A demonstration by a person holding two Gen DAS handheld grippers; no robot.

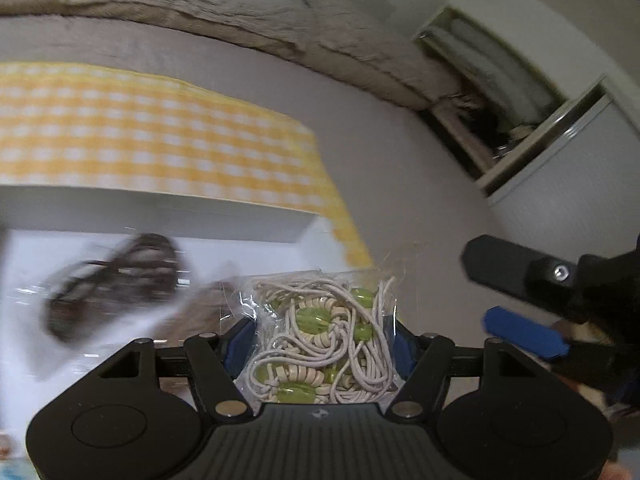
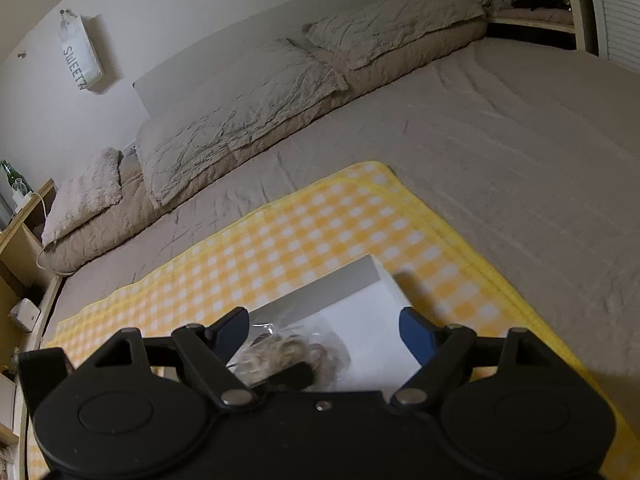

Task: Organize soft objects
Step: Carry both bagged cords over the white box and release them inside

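while your left claw (image 1: 324,344) is clenched on a clear bag of cord and green beads (image 1: 324,344), the job looks only partly done. the bag sits between the two blue fingers (image 1: 404,350), just above the near edge of a white box (image 1: 240,216). my guess is that the bag goes in the box next.

some things are in the box already. you can see a dark, blurry bundle in plastic (image 1: 116,284) lying in it, off to the left of your left claw. in the right wrist view, another clear bag with pale curly stuff (image 2: 288,356) lies in the box too, right under your right claw (image 2: 324,330). that claw is released, with its fingers wide apart and nothing between them. it hangs over the box.

the box rests on a yellow checked cloth (image 2: 320,224), and the cloth is spread on a bed (image 2: 500,128) with a brown sheet. wrinkled pillows (image 2: 240,108) lie along the far side.

i cannot tell how many soft things are left to sort, since none show outside the box.

for writing, a white bag on the wall (image 2: 78,52) reads "sweet", and the end of the word is too bent to read. a green bottle (image 2: 14,182) stands on a side shelf, but its label is too small to read.
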